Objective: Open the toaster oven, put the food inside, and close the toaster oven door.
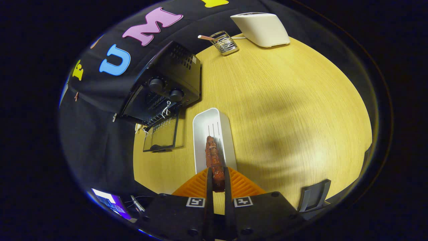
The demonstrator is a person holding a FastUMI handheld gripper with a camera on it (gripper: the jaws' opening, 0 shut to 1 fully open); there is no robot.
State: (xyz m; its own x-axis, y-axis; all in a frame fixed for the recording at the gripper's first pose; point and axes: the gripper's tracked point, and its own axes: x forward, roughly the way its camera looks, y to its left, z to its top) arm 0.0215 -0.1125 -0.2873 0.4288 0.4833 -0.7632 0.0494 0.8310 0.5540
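Gripper view. Hand-held gripper [218,175] looks down over a pale wood-grain table [287,100]. Its two fingers sit close together, both pressing on the near end of a reddish-brown strip of food [214,159]. The food runs straight ahead from between the fingers, long and narrow, with a rough glazed surface.

Under the food: a white oblong tray [200,129] with rounded corners and a few thin slots in its floor. Whether the food's far end rests on the tray floor or hangs just above it, I cannot tell. The tray's near end is hidden behind the fingers.

Beyond the tray and to its left: black toaster oven [167,83], at the table's edge against the dark cloth wall. Two round knobs [165,89] on its front panel, vent holes on the top and side. The oven door [160,135] is open, hinged down, its glass pane lying out flat towards the table. The door is near the tray's left side but apart from it. A thin light wire or cord loops near the door's hinge corner.

Far side of the table: a small wire rack [225,43] with a pale stick-like handle [206,37] jutting from it. Just beside it, a white rounded appliance [260,28] at the table's far edge, well apart from the oven.

Near side, right of the fingers: a dark upright stand [314,195] at the table's edge. Left of the fingers, below the table edge: a lit screen [108,201], blurred.
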